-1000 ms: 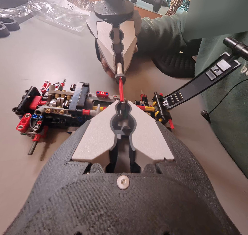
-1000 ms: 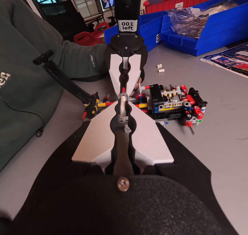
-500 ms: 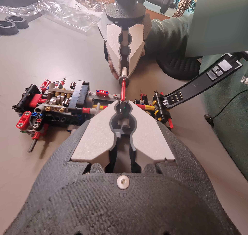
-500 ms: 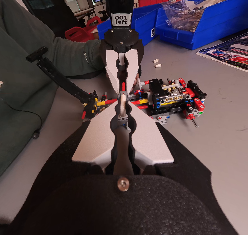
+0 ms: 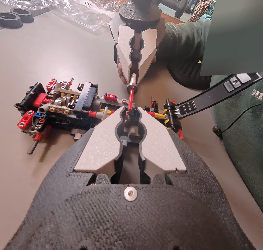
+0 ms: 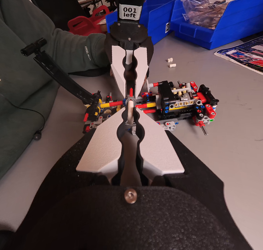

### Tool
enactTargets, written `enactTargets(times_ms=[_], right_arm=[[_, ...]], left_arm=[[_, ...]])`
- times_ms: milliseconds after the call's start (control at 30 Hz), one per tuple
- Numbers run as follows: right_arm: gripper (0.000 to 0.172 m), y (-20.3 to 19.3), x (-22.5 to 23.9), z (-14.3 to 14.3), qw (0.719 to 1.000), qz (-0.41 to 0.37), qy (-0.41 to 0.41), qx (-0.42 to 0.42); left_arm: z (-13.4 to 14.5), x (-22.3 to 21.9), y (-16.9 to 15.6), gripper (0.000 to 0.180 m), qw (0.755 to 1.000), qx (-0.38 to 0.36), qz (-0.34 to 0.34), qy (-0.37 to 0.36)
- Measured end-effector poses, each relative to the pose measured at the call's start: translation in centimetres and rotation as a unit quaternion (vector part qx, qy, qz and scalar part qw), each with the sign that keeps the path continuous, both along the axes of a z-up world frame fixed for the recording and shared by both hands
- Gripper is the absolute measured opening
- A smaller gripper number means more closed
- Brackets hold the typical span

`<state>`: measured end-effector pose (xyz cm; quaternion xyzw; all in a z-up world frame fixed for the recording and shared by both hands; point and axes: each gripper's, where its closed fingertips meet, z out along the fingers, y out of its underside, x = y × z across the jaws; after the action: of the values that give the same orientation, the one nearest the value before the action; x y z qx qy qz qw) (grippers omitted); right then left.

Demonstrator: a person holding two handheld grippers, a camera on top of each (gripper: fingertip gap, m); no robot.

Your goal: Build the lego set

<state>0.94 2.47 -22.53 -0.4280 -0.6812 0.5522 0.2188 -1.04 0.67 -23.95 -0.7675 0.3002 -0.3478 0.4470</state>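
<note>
My right gripper is shut on a white cylindrical piece. A grey bush and a red axle stick out of that piece's front. My left gripper faces it, open. The far end of the red axle lies between the left fingers, with a gap on each side. Both grippers hover just above a building-brick vehicle chassis lying on the grey table. In the left wrist view the right gripper shows gripping the white piece. The right wrist view shows the left gripper with its fingers apart.
A long black beam juts from one end of the chassis toward a person in a green sleeve. Clear plastic bags and black tyres lie on one side. Blue bins, a printed booklet and small white parts lie on the other. My right fingertips sit around 4 cm from my left ones.
My left fingers have spread apart and no longer press on the red axle's end. The right gripper still holds the white piece with the axle and has shifted only slightly.
</note>
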Motion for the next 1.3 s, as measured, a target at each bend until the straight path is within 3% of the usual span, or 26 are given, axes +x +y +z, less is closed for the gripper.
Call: enactTargets(times_ms=[1300], right_arm=[[0.005, -0.89, -0.05, -0.49, 1.0, 0.01, -0.02, -0.002]], left_arm=[[0.02, 0.27, -0.2, 0.005, 1.0, -0.002, -0.003, -0.001]])
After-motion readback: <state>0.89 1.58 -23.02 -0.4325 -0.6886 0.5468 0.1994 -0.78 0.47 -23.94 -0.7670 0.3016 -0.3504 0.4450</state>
